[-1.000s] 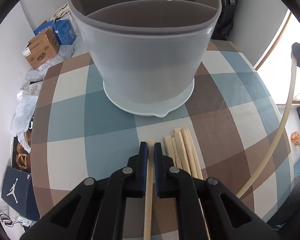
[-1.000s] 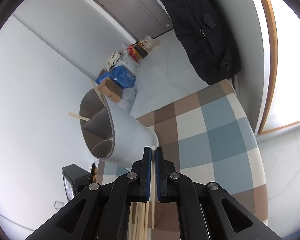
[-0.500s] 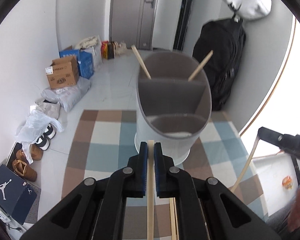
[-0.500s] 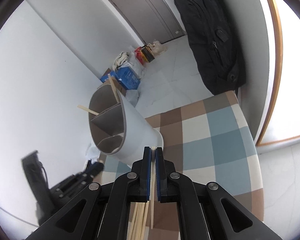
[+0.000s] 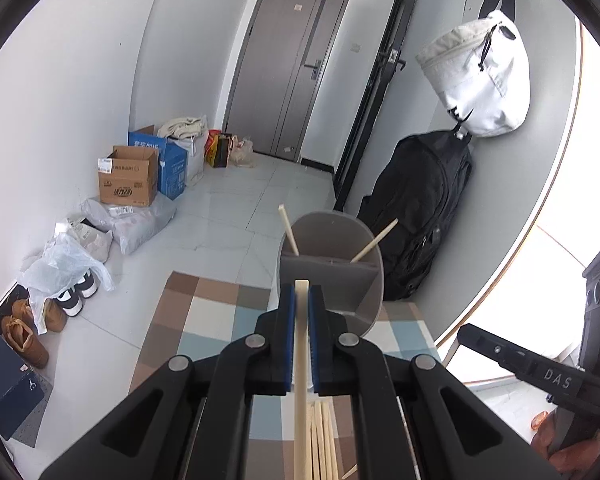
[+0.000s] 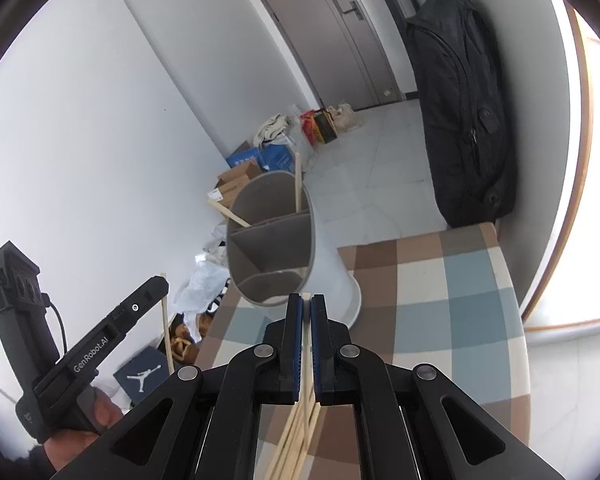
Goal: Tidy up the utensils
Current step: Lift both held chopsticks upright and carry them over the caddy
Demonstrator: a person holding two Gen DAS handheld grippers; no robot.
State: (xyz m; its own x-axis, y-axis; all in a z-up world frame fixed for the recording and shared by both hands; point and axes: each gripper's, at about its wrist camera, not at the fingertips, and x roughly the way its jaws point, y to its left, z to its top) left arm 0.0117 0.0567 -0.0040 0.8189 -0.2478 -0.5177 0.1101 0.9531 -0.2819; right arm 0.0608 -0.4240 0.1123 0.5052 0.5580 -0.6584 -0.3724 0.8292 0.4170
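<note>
The left claw [image 5: 302, 312] is clamped on one wooden chopstick [image 5: 300, 392], held lengthwise and aimed at the gray divided holder [image 5: 332, 276] so it can drop in end first. The right claw [image 6: 306, 320] also pinches a single chopstick [image 6: 307, 364], likewise facing the holder. Two chopsticks [image 5: 288, 228] already lean in the holder's far compartment. The remaining chopsticks [image 5: 320, 440] lie bundled on the checkered counter [image 5: 204, 320] just below the claws, within easy reach.

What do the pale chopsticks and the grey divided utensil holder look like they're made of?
The pale chopsticks look like unfinished wood or bamboo: matte, light tan, square-cut ends. The grey divided utensil holder seems to be moulded plastic: smooth, thin, even walls and dividers with a faint sheen.
</note>
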